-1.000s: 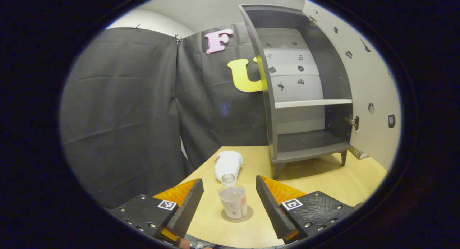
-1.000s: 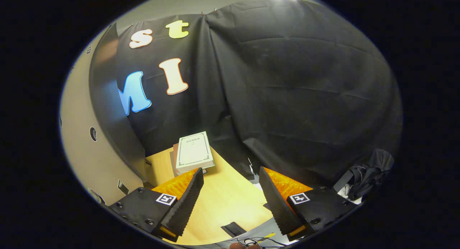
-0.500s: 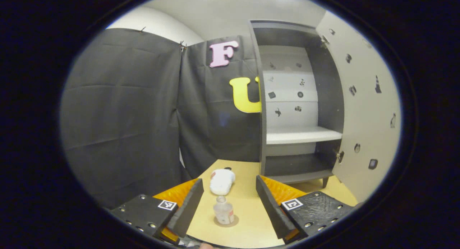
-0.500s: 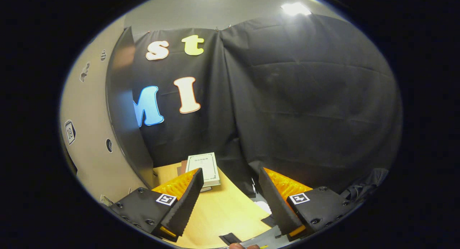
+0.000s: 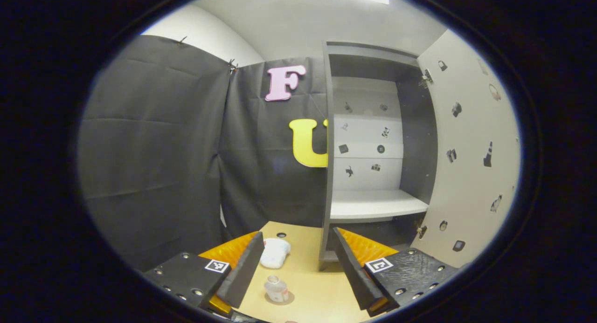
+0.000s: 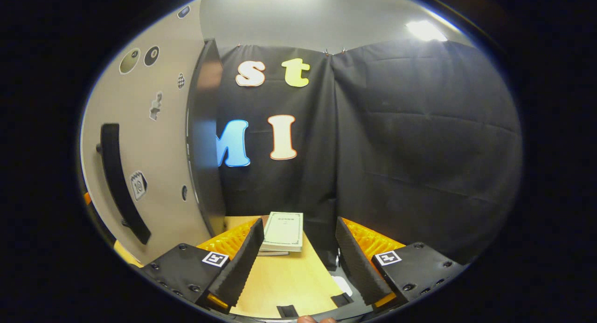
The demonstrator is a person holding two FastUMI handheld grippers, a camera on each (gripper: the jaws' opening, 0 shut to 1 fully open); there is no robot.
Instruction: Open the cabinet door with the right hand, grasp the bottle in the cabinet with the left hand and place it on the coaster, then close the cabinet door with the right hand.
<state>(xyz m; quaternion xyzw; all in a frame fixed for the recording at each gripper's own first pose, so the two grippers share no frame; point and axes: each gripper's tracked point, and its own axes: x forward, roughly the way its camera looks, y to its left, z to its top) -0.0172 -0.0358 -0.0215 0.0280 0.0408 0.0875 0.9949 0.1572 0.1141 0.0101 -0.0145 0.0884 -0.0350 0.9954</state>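
Observation:
In the left gripper view a small clear bottle (image 5: pixel 276 289) stands upright on a round brown coaster (image 5: pixel 282 298) on the wooden table, well below and ahead of my open left gripper (image 5: pixel 294 267). Behind it the grey cabinet (image 5: pixel 373 206) stands with bare shelves, its pale door (image 5: pixel 471 164) swung wide to the right. In the right gripper view that door (image 6: pixel 154 141) fills the left side, its long black handle (image 6: pixel 122 183) left of my open right gripper (image 6: pixel 296 262), which touches nothing.
A white crumpled cloth or bag (image 5: pixel 275 253) lies on the table behind the bottle. A stack of books (image 6: pixel 282 232) rests on the table ahead of the right gripper. Black cloth walls close in the booth on both sides.
Both grippers have drawn back and risen. The bottle, standing free on the coaster throughout, now looks smaller and farther. The door's black handle has come into the right gripper view.

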